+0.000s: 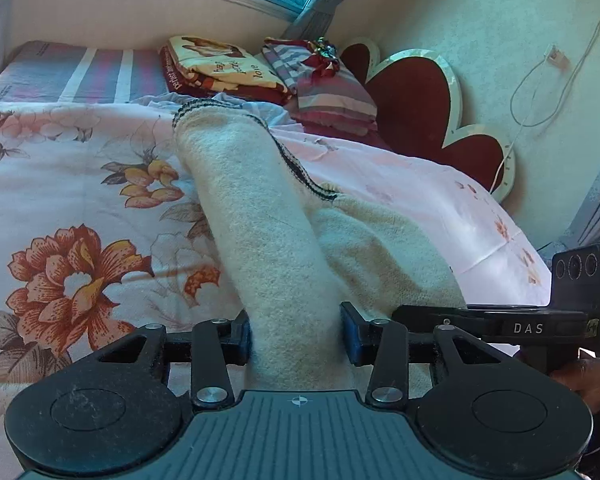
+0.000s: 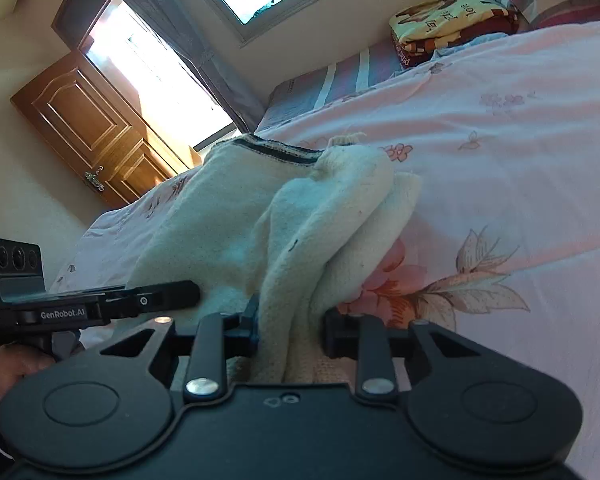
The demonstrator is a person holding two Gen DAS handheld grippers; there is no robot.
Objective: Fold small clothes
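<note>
Showing wooden door (image 2: 96, 128): right wrist view only.

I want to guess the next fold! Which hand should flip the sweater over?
Probably left. The left gripper pinches one smooth flat layer of the cream sweater; the right gripper clamps a bunched wad.

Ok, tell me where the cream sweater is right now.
The cream sweater lies bunched on the floral bedspread, centre of both wrist views, pinched by the left claw and the right claw.

Cream garment (image 1: 276, 240) lower end hidden behind left claw (image 1: 296, 338) body; folded blanket (image 2: 452, 24) lettering unreadable.
</note>
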